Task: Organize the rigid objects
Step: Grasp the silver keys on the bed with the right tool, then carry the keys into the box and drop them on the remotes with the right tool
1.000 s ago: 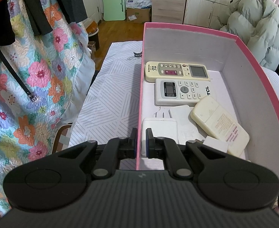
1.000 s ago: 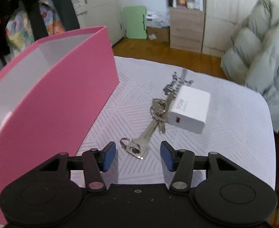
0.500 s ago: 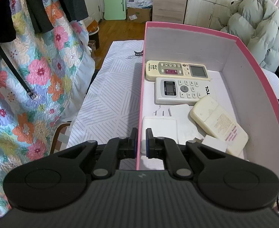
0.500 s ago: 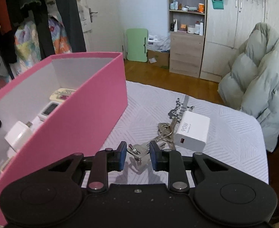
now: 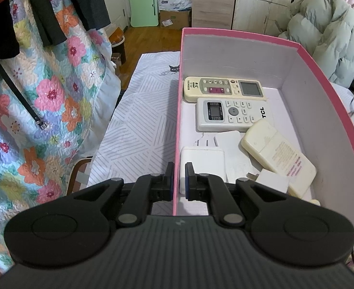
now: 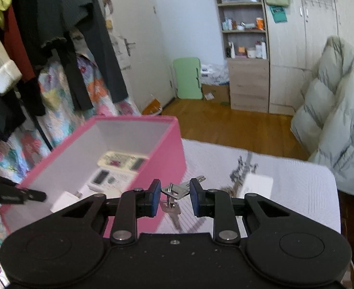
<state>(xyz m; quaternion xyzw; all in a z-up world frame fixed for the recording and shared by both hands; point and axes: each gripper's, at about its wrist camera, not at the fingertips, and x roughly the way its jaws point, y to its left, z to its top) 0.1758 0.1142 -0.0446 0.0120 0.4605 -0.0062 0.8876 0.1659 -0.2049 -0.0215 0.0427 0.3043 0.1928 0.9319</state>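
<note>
My left gripper (image 5: 179,180) is shut on the near left wall of the pink box (image 5: 321,86). Inside the box lie a cream remote (image 5: 224,89), a white TCL remote (image 5: 233,115), a third cream remote (image 5: 278,154) and white chargers (image 5: 202,161). My right gripper (image 6: 174,196) is shut on a bunch of keys (image 6: 175,192) and holds it in the air, right of the box (image 6: 169,149). A white charger (image 6: 259,185) lies on the patterned cloth (image 6: 297,192) behind it.
Hanging clothes and a floral quilt (image 5: 44,96) stand left of the table. A grey puffer coat (image 6: 341,110) sits at the right. A wooden cabinet (image 6: 248,84) and a green folded table (image 6: 187,78) stand on the floor beyond.
My right gripper closed on the keys and lifted them off the cloth, rising and turning toward the box. The left gripper kept its hold on the box wall.
</note>
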